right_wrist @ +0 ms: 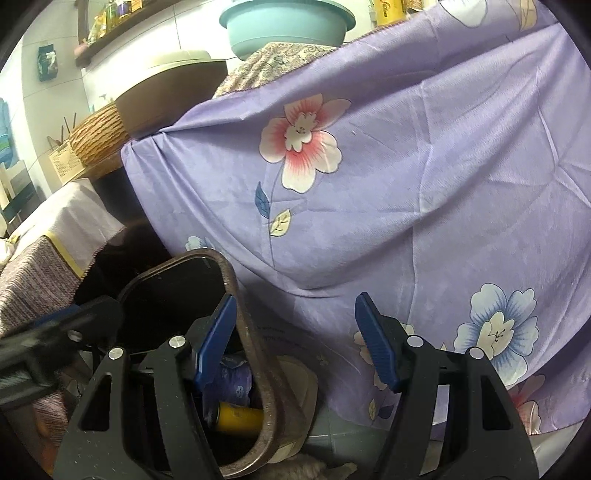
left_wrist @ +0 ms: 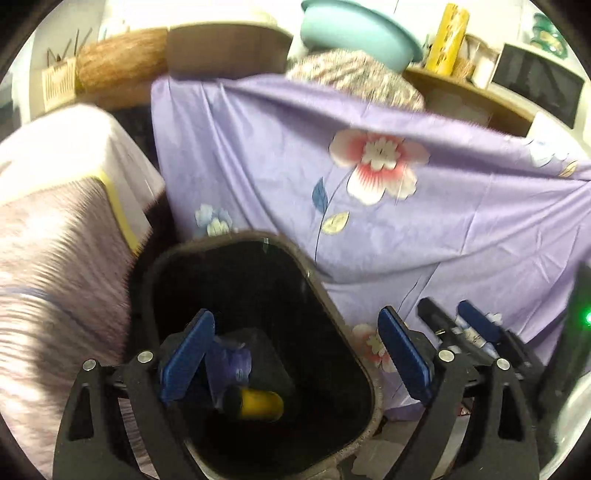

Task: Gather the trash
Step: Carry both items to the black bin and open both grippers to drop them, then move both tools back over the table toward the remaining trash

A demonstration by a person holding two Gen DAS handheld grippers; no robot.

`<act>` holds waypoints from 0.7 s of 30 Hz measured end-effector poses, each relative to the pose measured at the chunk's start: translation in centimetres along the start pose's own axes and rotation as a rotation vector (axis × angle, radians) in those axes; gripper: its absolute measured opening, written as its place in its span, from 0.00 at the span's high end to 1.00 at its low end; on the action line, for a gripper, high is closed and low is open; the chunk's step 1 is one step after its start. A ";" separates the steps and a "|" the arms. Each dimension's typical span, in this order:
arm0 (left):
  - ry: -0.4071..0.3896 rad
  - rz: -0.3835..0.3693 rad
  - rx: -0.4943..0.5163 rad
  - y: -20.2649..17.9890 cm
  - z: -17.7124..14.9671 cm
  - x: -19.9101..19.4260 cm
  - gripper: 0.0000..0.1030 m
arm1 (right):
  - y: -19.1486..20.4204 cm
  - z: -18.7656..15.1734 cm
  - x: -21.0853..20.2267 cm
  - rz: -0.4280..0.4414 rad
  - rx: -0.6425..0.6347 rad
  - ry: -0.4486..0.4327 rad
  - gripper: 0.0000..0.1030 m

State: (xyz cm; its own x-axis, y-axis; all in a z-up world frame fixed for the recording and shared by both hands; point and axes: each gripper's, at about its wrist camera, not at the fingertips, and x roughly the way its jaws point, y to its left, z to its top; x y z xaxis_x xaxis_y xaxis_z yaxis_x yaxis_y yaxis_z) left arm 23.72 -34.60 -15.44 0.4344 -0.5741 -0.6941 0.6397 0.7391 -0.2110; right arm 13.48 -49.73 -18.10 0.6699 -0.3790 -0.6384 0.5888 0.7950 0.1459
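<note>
A dark trash bin (left_wrist: 334,314) with a brown rim stands on the floor against a purple flowered cloth. Inside it lie a yellow can (left_wrist: 260,404) and a crumpled purple wrapper (left_wrist: 231,363). My left gripper (left_wrist: 295,354) is open and empty, right above the bin's mouth. My right gripper (right_wrist: 295,343) is open and empty, over the bin's right rim (right_wrist: 255,347); the can (right_wrist: 238,417) and wrapper (right_wrist: 236,380) show below it. The right gripper also shows in the left wrist view (left_wrist: 465,325).
The purple flowered cloth (left_wrist: 424,229) drapes over furniture behind and right of the bin. A striped cloth-covered surface (left_wrist: 55,229) is to the left. A teal basin (right_wrist: 288,26), a basket and shelves stand at the back.
</note>
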 end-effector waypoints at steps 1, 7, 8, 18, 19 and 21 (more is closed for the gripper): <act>-0.024 0.002 0.008 -0.1 0.2 -1.1 0.11 | 0.2 0.0 -0.3 0.004 -0.001 -0.004 0.35; -0.108 0.009 0.056 -0.7 0.1 -5.8 0.08 | 1.9 -0.1 -2.1 0.020 -0.018 -0.021 0.35; -0.117 0.014 0.068 -0.8 0.0 -6.3 0.08 | 2.2 -0.2 -2.4 0.022 -0.020 -0.024 0.35; -0.205 0.011 0.083 -0.2 0.0 -12.1 0.05 | 6.9 -0.3 -6.3 0.091 -0.096 -0.097 0.25; -0.210 0.012 0.083 0.0 0.1 -12.1 0.05 | 7.3 -0.5 -6.6 0.104 -0.104 -0.101 0.24; -0.203 0.028 0.084 0.3 0.4 -12.0 0.05 | 7.9 -0.7 -7.1 0.116 -0.121 -0.116 0.24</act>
State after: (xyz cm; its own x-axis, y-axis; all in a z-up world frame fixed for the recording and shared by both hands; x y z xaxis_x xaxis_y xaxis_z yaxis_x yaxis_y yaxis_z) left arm 18.99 -27.65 -6.88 0.5660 -0.6191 -0.5443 0.6724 0.7287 -0.1296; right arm 13.08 -40.40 -12.96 0.7817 -0.3282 -0.5302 0.4510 0.8848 0.1172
